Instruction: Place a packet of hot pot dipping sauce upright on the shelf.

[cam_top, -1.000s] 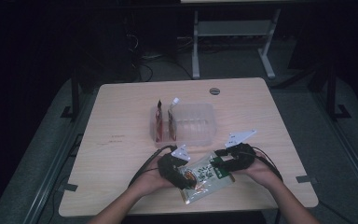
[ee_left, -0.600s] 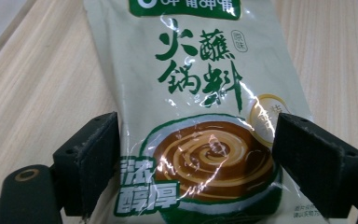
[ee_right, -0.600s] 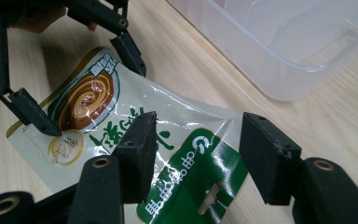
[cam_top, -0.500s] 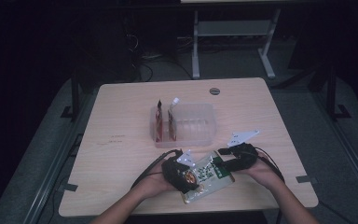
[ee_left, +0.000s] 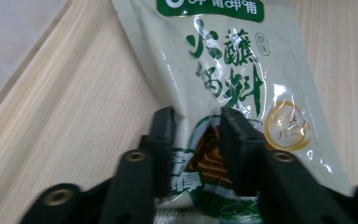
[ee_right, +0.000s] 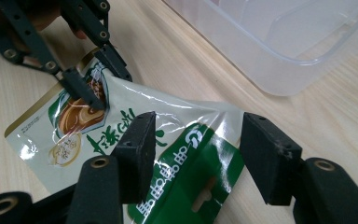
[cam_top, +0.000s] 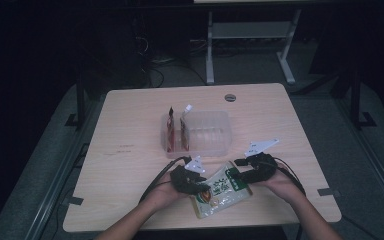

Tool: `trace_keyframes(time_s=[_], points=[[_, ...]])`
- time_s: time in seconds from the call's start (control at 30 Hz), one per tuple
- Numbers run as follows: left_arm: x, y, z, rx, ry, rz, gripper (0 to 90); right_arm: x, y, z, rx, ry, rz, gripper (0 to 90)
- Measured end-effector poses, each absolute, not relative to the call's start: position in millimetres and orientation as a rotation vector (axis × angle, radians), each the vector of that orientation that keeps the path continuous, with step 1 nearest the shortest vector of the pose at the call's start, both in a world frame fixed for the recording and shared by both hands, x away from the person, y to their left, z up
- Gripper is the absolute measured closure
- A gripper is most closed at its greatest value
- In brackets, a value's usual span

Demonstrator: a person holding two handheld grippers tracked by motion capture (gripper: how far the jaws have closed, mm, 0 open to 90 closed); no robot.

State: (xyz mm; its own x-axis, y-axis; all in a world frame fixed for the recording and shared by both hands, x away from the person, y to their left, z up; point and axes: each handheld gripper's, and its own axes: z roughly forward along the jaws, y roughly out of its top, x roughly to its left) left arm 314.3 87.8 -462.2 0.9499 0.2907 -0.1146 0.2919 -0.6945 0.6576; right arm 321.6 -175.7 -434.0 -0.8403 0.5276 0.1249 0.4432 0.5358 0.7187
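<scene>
Dark lab: lone table [cam_top: 130, 130], floor cables [cam_top: 152, 65]

Pouch [ee_left: 223, 70]: dark green Chinese print, characters unclear; gold round seal.

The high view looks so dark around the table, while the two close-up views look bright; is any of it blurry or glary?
High view: the table is lit, the floor around it nearly black, the sauce packet small and soft. Left gripper view: packet print sharp, the near jaws blurred, white glare streaks on the film. Right gripper view: glare on the packet's crease, and the clear plastic box is softly out of focus.
</scene>
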Motion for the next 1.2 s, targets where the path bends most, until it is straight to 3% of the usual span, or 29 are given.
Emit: trace_keyframes(time_s=[0.1,0.5,1.2], points=[[316,90,-463,2.353,0.413,-0.050,83.2,321,-177,-434,0.853,2.650,1.205,45.4],[319,98,-454,2.297,0.408,-0.160,89.9,322,-181,-431,0.862,2.636,1.250,42.3],[309,147,-408,2.222,0.360,-0.006,90.0,324,-167,-430,0.821,2.748,1.455,26.5]])
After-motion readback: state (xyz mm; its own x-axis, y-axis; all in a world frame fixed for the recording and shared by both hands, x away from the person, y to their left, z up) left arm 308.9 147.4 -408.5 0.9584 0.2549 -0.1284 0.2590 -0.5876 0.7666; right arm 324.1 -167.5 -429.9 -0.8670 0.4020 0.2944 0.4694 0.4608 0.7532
